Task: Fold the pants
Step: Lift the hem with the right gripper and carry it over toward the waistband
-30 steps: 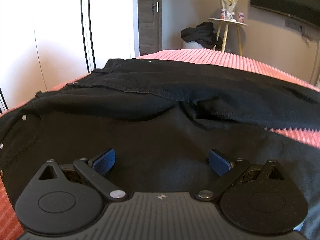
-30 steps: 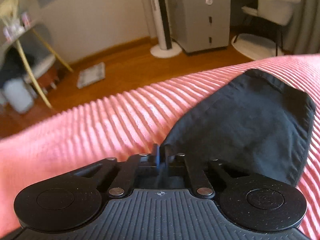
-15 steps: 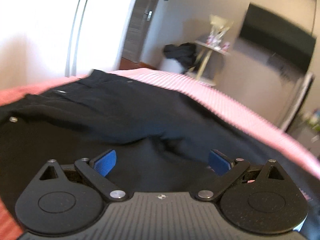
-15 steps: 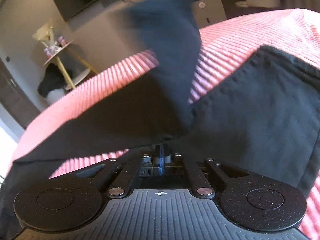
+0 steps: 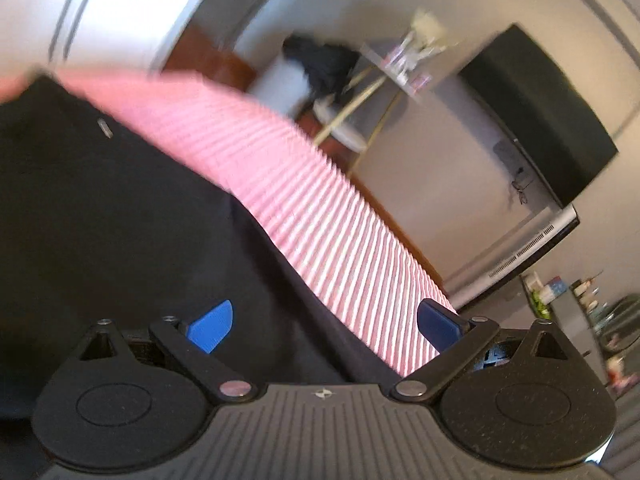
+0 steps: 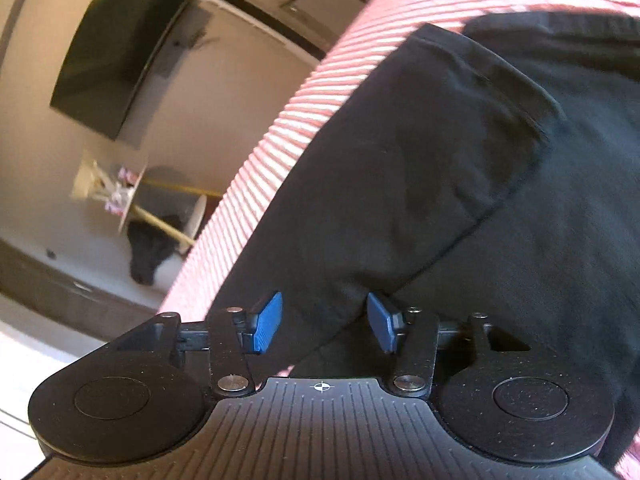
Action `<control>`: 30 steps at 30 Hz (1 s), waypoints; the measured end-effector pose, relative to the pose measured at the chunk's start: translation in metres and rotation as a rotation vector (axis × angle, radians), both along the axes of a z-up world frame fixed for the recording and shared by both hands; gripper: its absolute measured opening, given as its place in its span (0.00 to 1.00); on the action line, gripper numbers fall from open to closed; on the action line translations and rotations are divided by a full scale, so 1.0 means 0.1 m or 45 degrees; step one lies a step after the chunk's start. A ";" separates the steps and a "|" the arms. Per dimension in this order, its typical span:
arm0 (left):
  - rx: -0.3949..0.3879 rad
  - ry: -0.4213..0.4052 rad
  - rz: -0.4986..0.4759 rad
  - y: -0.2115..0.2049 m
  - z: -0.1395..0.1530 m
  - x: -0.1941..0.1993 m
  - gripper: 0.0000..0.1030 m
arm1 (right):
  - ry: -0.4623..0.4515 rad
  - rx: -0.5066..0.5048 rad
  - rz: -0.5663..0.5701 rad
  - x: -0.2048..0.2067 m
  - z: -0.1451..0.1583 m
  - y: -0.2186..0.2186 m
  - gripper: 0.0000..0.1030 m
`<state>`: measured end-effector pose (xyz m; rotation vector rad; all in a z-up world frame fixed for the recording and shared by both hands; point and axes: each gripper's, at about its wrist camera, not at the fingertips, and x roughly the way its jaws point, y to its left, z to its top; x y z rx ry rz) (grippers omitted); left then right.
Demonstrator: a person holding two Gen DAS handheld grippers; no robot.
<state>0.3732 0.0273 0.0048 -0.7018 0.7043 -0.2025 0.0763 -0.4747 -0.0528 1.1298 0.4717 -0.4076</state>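
Black pants (image 5: 112, 216) lie on a pink ribbed bed cover (image 5: 296, 200). In the left wrist view my left gripper (image 5: 324, 322) is wide open and empty, over the pants' edge where the black cloth meets the pink cover. In the right wrist view one pant leg (image 6: 400, 168) lies folded over the other layer of the pants (image 6: 560, 240). My right gripper (image 6: 324, 322) is open, its blue pads on either side of the folded leg's edge without clamping it.
A small round side table (image 5: 384, 80) with items and dark clothes (image 5: 324, 60) stands past the bed. A dark TV (image 5: 544, 120) hangs on the wall. The bed's edge (image 6: 248, 184) runs left of the pants in the right wrist view.
My right gripper carried the pant leg over the other leg, then opened and let it go. My left gripper stayed open and swung to the right, tilting its view.
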 end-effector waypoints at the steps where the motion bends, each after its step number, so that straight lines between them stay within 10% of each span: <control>1: -0.029 0.043 0.020 -0.02 -0.10 0.16 0.94 | 0.002 -0.019 0.007 -0.04 -0.01 -0.01 0.47; 6: -0.033 0.204 -0.063 -0.29 -0.39 0.74 0.80 | -0.021 -0.010 -0.040 -0.13 -0.08 0.00 0.41; 11: 0.074 0.249 -0.101 -0.50 -0.42 0.84 0.08 | -0.017 -0.016 -0.059 0.04 -0.04 -0.01 0.49; 14: 0.034 0.163 -0.106 -0.45 -0.30 0.62 0.07 | -0.029 0.026 -0.068 0.11 -0.05 -0.08 0.48; 16: 0.044 0.094 -0.127 -0.35 -0.18 0.37 0.07 | -0.061 0.058 -0.074 0.10 -0.07 -0.17 0.22; 19: 0.005 0.024 -0.135 -0.20 0.06 -0.15 0.07 | -0.059 0.100 -0.046 0.07 -0.03 -0.29 0.08; 26: 0.160 -0.184 -0.196 -0.14 0.35 -1.86 0.07 | -0.157 -0.428 -0.048 -0.49 0.84 -0.16 0.08; 30: 0.151 -0.080 -0.184 -0.18 -0.01 -2.63 0.14 | -0.040 -0.536 -0.080 -0.73 0.84 -0.13 0.08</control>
